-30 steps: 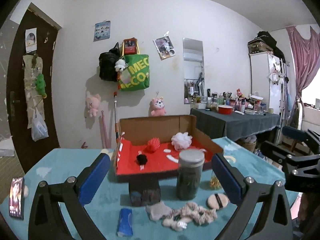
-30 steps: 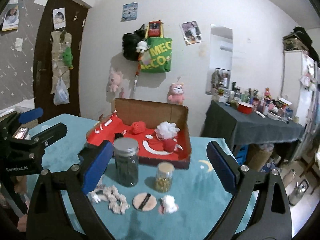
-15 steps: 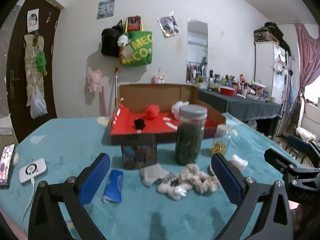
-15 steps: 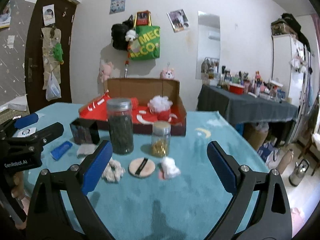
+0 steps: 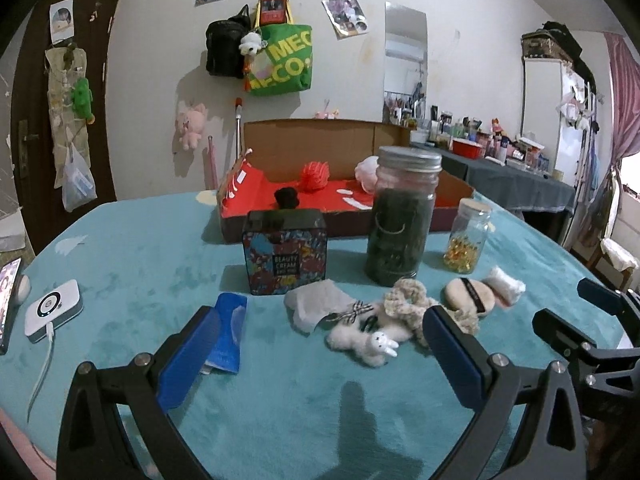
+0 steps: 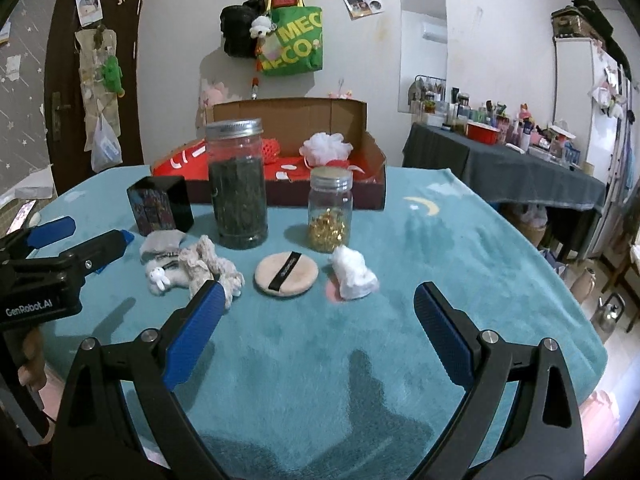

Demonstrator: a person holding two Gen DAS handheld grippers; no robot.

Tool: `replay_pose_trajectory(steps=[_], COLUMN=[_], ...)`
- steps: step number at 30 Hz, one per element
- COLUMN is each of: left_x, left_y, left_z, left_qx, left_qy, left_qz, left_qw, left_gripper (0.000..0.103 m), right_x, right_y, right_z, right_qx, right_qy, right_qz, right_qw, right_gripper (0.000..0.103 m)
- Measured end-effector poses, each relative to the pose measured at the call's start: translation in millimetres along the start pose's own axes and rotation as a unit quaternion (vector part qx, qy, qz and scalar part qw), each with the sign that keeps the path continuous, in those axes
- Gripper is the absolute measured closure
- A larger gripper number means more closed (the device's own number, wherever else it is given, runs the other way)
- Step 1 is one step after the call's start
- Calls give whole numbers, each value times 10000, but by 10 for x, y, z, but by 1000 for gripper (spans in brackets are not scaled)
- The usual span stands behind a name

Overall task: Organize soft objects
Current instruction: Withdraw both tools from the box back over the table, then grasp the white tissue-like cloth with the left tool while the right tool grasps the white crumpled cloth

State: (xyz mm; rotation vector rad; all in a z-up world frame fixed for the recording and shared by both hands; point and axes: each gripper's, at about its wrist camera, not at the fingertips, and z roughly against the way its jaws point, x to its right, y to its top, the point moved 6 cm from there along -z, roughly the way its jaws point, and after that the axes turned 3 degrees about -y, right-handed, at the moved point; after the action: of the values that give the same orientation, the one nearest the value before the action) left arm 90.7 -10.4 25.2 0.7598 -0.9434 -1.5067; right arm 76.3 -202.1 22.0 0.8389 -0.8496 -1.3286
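Left wrist view: the left gripper hangs wide open over the teal surface, holding nothing, with the white bunny plush and knitted scrunchie lying between its fingers at twelve o'clock. The tin stands beyond, the red box behind it. Right wrist view: the right gripper is spread wide too, empty, the powder puff and white fluffy lump just ahead at twelve, the big jar at eleven, and the gold-filled jar touching nothing.
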Motion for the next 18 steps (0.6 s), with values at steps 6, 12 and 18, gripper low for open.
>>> replay_pose_trajectory(steps=[6,12,18], left_x=[-72,-165,-244], left_y=[-26,-18,12], left_z=[-103,-216,-350], left_qx=[-189,-414,-700], left_qy=[8,58,-75], left_qz=[65,71,108], left_qw=[9998,9991,9975], left_gripper=[0,0,0], right_x=[6,44,119], right_y=[-16,5,23], right_z=[-87,-200,-354], right_qx=[-138,-278,-496], right_qy=[25,-7,3], right_qz=[-20,-36,-134], right_qw=[9999,9996,9987], right_gripper=[6,6,6])
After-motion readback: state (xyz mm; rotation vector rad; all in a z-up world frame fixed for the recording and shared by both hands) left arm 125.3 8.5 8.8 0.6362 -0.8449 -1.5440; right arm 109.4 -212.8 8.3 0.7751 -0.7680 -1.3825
